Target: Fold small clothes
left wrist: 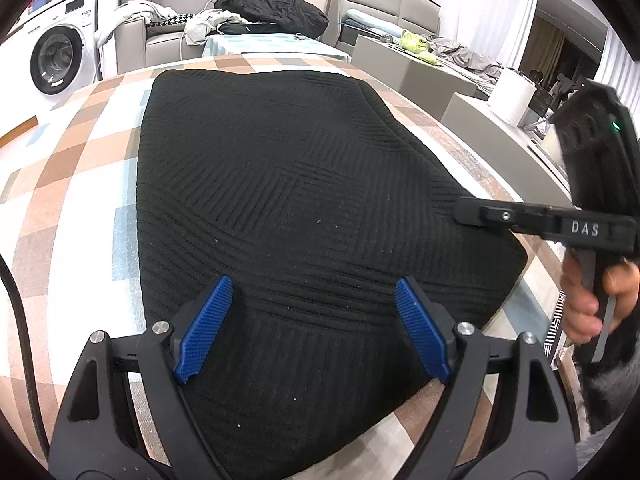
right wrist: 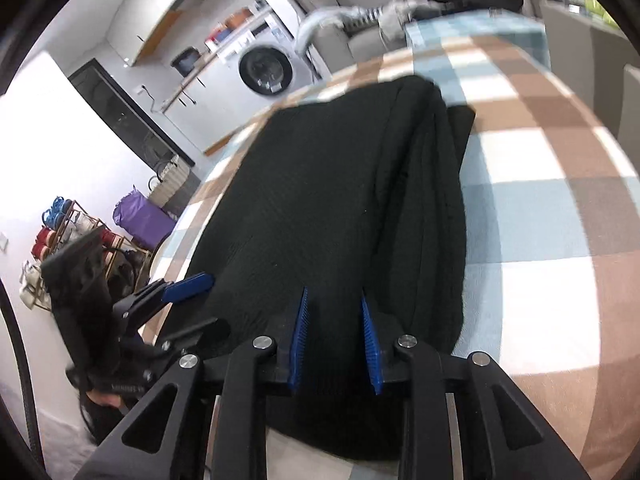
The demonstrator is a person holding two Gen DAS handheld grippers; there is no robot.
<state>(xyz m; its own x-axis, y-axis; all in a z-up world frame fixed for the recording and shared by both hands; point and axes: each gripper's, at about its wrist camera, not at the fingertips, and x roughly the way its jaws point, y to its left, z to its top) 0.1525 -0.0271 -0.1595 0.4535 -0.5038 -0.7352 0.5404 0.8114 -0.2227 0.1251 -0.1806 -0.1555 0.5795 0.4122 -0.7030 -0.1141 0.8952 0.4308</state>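
A black ribbed knit garment (left wrist: 304,208) lies folded flat on the checked tablecloth (left wrist: 76,152). My left gripper (left wrist: 314,320) is open, its blue pads spread wide just above the garment's near edge. My right gripper (left wrist: 464,216) reaches in from the right over the garment's right edge. In the right wrist view the right gripper (right wrist: 334,336) has its blue pads close together with black fabric of the garment (right wrist: 328,200) between them. The left gripper (right wrist: 188,284) shows there at the left, over the garment's edge.
A washing machine (left wrist: 60,60) stands at the far left. A sofa with a black bundle (left wrist: 272,4) and loose clothes lies behind the table. Grey boxes and a paper roll (left wrist: 512,96) stand to the right. A shoe rack (right wrist: 64,236) sits by the wall.
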